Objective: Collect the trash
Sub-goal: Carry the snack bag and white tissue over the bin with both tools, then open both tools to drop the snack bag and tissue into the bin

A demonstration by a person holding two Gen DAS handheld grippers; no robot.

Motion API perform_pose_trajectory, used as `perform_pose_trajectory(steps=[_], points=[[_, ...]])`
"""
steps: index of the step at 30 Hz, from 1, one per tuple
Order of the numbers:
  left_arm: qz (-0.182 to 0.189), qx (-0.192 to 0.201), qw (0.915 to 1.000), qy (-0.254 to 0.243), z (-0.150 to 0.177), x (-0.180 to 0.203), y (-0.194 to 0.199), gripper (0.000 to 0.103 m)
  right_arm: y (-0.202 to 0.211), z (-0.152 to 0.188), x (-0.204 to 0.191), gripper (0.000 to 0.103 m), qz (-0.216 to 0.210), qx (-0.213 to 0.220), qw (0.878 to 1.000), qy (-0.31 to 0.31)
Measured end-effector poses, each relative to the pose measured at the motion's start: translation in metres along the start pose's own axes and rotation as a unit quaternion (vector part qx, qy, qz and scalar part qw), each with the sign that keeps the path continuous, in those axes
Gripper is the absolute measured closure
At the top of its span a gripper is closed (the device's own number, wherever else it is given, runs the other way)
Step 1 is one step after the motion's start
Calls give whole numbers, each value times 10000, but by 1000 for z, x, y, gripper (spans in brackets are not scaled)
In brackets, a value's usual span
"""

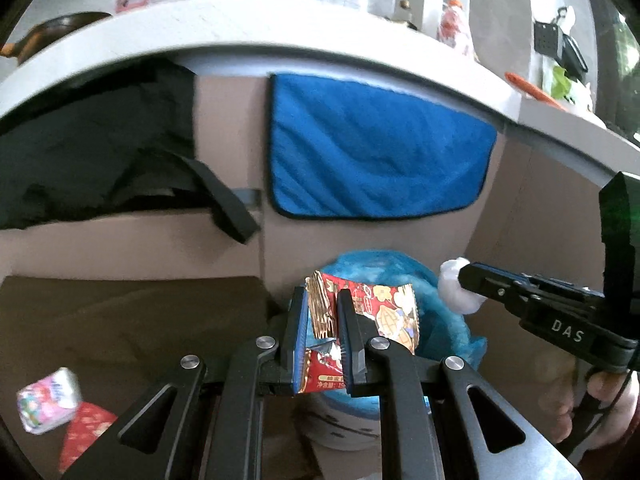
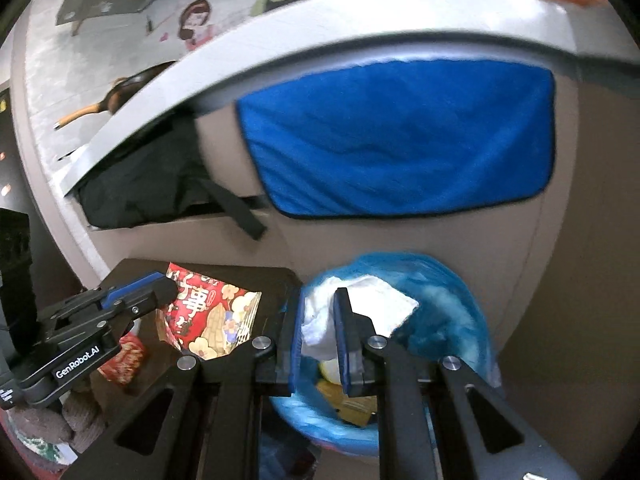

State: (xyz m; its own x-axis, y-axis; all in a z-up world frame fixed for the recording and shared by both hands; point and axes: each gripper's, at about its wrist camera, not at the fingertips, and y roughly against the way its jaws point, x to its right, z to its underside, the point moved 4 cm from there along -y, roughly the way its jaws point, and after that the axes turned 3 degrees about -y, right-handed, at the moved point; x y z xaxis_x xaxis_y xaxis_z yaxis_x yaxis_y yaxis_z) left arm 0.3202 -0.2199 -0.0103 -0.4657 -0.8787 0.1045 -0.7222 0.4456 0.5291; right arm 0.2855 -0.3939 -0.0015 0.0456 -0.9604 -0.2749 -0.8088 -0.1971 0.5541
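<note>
Both grippers are gripping trash: left gripper (image 1: 324, 334) one red snack wrapper (image 1: 360, 312), right gripper (image 2: 318, 336) one white tissue (image 2: 360, 304), hovering above the blue-lined bin (image 2: 460, 320) holding yellowish scraps.

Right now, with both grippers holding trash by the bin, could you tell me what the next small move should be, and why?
Probably open the right gripper: its white tissue already hangs over the blue-lined bin, while the left gripper and its red snack wrapper seem short of the opening.

Counter: a pale grey worktop edge (image 1: 280, 28) curves above me.
Cabinet: beige fronts (image 2: 592, 240), a blue towel with dark trim (image 1: 376, 148) hanging there.
Wall: my view catches light tiles with cartoon stickers (image 2: 196, 20).
Floor: dark brown mat (image 1: 120, 320).
</note>
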Motion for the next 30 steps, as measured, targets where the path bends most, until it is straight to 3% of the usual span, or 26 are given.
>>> perform_pose_trajectory(steps=[9, 19, 21, 23, 25, 26, 30], points=[[175, -372, 9991, -90, 9, 21, -55, 88, -31, 14, 47, 90, -16, -248, 9984, -505], [230, -674, 9975, -13, 18, 20, -95, 87, -55, 21, 62, 90, -38, -419, 9970, -646], [314, -747, 9967, 46, 19, 19, -100, 83, -58, 23, 63, 85, -44, -456, 9969, -634], [530, -834, 9948, 262, 20, 14, -105, 62, -58, 24, 63, 78, -34, -482, 9968, -638], [600, -786, 9939, 479, 19, 6, -104, 49, -57, 25, 62, 60, 53, -437, 9971, -621], [593, -745, 9941, 515, 18, 4, -101, 49, -55, 25, 62, 55, 73, -402, 9972, -621], [536, -618, 9940, 724, 10, -11, -83, 48, -49, 23, 60, 54, 109, -370, 9972, -644]])
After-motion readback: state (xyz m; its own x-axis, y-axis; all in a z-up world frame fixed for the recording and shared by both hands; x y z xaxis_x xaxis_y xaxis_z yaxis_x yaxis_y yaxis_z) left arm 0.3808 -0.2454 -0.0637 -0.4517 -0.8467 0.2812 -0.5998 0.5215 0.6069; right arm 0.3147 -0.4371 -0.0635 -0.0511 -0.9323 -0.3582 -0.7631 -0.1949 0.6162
